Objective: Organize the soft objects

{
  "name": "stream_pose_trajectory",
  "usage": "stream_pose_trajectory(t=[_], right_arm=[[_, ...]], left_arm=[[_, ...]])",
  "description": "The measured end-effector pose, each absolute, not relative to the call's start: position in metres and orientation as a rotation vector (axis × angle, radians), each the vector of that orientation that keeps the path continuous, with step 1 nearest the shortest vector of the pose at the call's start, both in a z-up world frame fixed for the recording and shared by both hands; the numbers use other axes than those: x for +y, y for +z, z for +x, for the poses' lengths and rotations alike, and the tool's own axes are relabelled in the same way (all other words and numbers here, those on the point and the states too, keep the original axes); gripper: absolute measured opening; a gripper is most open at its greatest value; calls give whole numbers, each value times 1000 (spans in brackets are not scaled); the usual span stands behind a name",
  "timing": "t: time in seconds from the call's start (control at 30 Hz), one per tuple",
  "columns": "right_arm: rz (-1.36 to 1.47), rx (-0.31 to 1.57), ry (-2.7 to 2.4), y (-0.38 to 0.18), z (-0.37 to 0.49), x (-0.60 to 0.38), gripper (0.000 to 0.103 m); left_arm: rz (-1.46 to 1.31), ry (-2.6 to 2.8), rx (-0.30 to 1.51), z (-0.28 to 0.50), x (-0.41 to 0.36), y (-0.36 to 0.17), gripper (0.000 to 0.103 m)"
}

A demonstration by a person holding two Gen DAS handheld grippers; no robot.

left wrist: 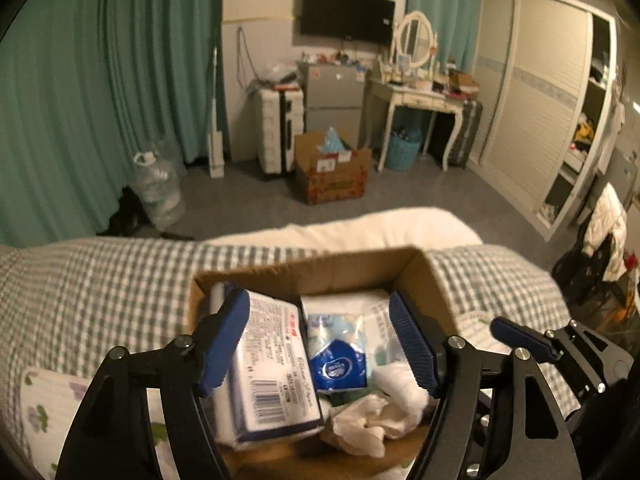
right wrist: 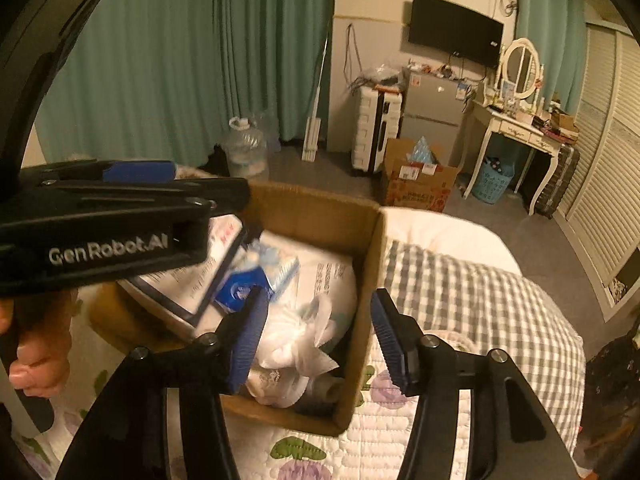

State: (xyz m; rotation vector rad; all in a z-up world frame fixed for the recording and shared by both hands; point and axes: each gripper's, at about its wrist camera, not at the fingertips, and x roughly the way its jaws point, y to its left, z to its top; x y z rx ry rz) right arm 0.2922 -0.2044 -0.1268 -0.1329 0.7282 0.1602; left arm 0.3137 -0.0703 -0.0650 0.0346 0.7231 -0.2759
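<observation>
Bedroom, dim light: green curtains, wall TV (left wrist: 347,14), dressing table w/ oval mirror, wardrobe at right. I work on the bed (left wrist: 100,280), checked cover over a floral quilt (right wrist: 384,432).

Box (left wrist: 434,280): open cardboard carton on the bed, already holding several soft items. Tissue pack (left wrist: 276,364), white w/ barcode, lies along the box's left side. Small blue-and-white pack (left wrist: 338,354) sits mid-box, just beside it. Crumpled white bags (left wrist: 380,408) fill the near right corner; a large white bagged bundle (right wrist: 320,280) lies at the back.

Left claw (left wrist: 320,348): jaws apart, hanging over the box; the tissue pack and blue pack show between my pads but neither pad presses on them, as far as I can tell. Nothing held.

Right claw (right wrist: 320,340): jaws apart, straddling the box's right wall, left pad over the white bags, right pad outside the carton. Nothing held. My left tool's body crosses the upper left of this view, w/ my hand (right wrist: 36,360) on its handle.

Step in hand (judged): drop-off at the box, both claws free above the contents; items look packed in.

Next move (judged): lift both claws clear of the rim w/o snagging the bags or the wall, then look for any soft item left on the bed. None shows in either view, so the sorting may be near done.
</observation>
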Motion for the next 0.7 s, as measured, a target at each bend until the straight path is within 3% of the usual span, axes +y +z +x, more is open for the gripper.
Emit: stream_pose_trajectory(t=[0.23,0.33,0.43,0.53,0.67,0.7], right_arm=[[-108,617,146,-60,248,-203,70],[-104,568,135,-29,226,-201,77],[-102,516,126,4,199,-197,80],[-97,461,117,30,168,-192,90],[-78,413,113,56,129,-186,91],[-77,403,111,61,119,-183,91]], left_arm=[[47,-247,592,269,-55,-5,74],[48,-228,524,241,-46,22,90],[46,-209,451,209,-35,46,91],[34,-196,398,178,-21,68,91],[20,-168,325,135,-1,89,92],[17,-163,313,128,2,91,97]])
